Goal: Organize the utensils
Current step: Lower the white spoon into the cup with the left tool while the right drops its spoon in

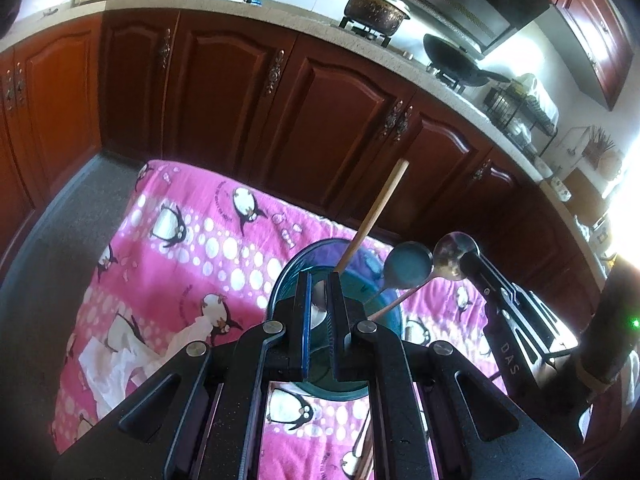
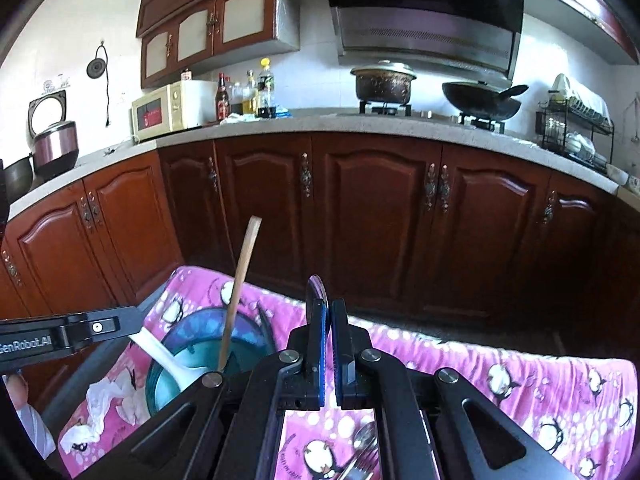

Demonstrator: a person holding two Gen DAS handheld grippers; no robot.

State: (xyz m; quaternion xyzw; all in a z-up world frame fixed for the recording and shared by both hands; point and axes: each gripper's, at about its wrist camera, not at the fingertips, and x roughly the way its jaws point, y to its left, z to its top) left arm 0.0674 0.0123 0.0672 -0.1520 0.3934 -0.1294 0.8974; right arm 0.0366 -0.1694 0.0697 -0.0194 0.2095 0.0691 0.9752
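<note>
A blue bowl (image 1: 280, 280) (image 2: 176, 336) sits on a pink penguin cloth. A wooden stick (image 1: 372, 216) (image 2: 240, 280) stands leaning in it. My left gripper (image 1: 319, 280) (image 2: 134, 320) is shut on the handle of a white spoon (image 1: 318, 304) (image 2: 168, 356), whose head lies inside the bowl. My right gripper (image 1: 472, 258) (image 2: 329, 306) is shut on a metal spoon (image 1: 454, 256) (image 2: 315, 292), held just right of the bowl and above the cloth. A dark round-headed spoon (image 1: 408, 270) stands beside it, its thin handle slanting down to the bowl.
The pink cloth (image 1: 180, 240) (image 2: 500, 372) covers a low table in front of brown cabinets (image 2: 380, 220). A crumpled white tissue (image 1: 116, 364) (image 2: 100, 400) lies left of the bowl. A fork and a spoon (image 2: 360, 452) lie on the cloth under my right gripper.
</note>
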